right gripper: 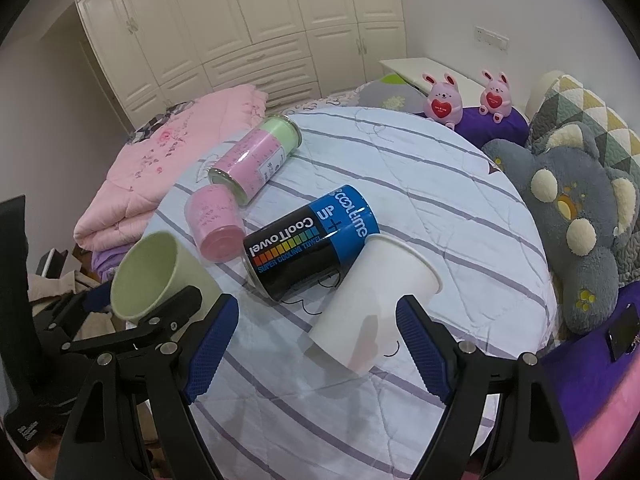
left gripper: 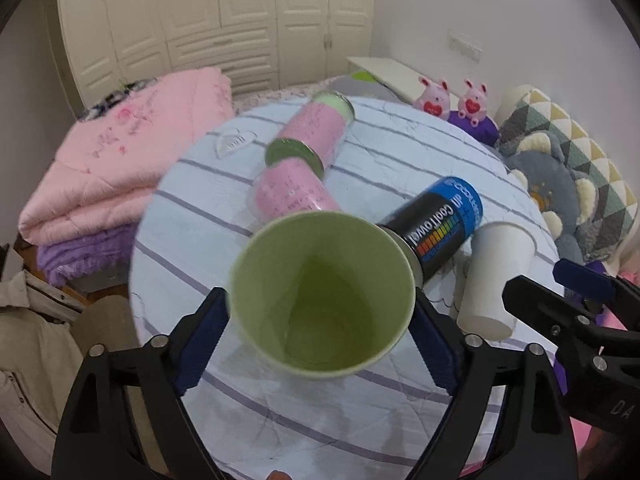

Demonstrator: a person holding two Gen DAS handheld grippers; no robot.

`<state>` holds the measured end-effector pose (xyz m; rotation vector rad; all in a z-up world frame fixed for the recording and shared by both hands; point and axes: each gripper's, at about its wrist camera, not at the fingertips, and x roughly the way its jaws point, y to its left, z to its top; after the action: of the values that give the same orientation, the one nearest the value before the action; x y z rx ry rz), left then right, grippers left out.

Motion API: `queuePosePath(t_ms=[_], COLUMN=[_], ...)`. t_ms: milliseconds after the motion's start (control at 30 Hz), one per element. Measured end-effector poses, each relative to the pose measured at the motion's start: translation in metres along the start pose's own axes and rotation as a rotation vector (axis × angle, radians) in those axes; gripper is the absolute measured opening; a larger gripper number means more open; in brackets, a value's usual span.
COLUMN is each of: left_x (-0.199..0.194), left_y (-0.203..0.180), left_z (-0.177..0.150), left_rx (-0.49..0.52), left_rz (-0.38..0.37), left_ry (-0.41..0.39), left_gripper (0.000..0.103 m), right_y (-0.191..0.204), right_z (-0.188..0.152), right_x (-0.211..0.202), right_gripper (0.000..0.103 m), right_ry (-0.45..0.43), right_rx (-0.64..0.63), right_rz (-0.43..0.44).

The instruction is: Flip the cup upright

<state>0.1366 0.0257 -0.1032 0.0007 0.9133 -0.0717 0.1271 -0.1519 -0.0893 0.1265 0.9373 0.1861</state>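
Observation:
My left gripper is shut on a green paper cup and holds it tilted above the bed, mouth towards the camera; the cup also shows in the right wrist view, with the left gripper around it. A white paper cup lies on its side on the striped quilt, rim pointing away. My right gripper is open with its fingers either side of the white cup's base, not touching it. The white cup and right gripper show at the right of the left wrist view.
A black and blue CoolTowel can lies against the white cup. Two pink canisters lie further left. Folded pink blankets, a grey plush and two pink bunnies ring the quilt.

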Motion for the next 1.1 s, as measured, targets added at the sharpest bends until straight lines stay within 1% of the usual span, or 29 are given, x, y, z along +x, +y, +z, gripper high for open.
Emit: queuePosePath(t_ms=[300, 533, 633, 700, 800, 900, 1000, 1100], left_x=[-0.018, -0.046, -0.061, -0.072, -0.088, -0.101, -0.116, -0.126], left_y=[0.0, -0.005, -0.007, -0.007, -0.008, -0.01, -0.016, -0.022], left_z=[-0.001, -0.004, -0.006, -0.007, -0.01, -0.013, -0.018, -0.021], left_rx=[0.008, 0.018, 0.023, 0.027, 0.02, 0.024, 0.033, 0.042], left_rz=[0.0, -0.002, 0.008, 0.016, 0.005, 0.003, 0.007, 0.003], left_ry=[-0.031, -0.089, -0.127, -0.154, -0.195, -0.23, -0.275, -0.304], left_gripper=[0.095, 0.096, 0.096, 0.097, 0.1, 0.101, 0.102, 0.102], right_y=[0.006, 0.009, 0.012, 0.013, 0.015, 0.02, 0.021, 0.021], right_z=[0.001, 0.0, -0.002, -0.004, -0.008, -0.012, -0.016, -0.022], right_x=[-0.018, -0.041, -0.057, -0.07, -0.084, -0.095, -0.106, -0.117], right_gripper=[0.083, 0.083, 0.083, 0.083, 0.083, 0.083, 0.083, 0.083], right_ry=[-0.041, -0.101, -0.158, -0.219, -0.286, -0.337, -0.389, -0.445], right_rx=[-0.008, -0.021, -0.036, -0.045, -0.073, -0.1, -0.108, -0.124], right_rz=[-0.006, -0.011, -0.019, -0.02, -0.039, -0.074, -0.084, -0.088])
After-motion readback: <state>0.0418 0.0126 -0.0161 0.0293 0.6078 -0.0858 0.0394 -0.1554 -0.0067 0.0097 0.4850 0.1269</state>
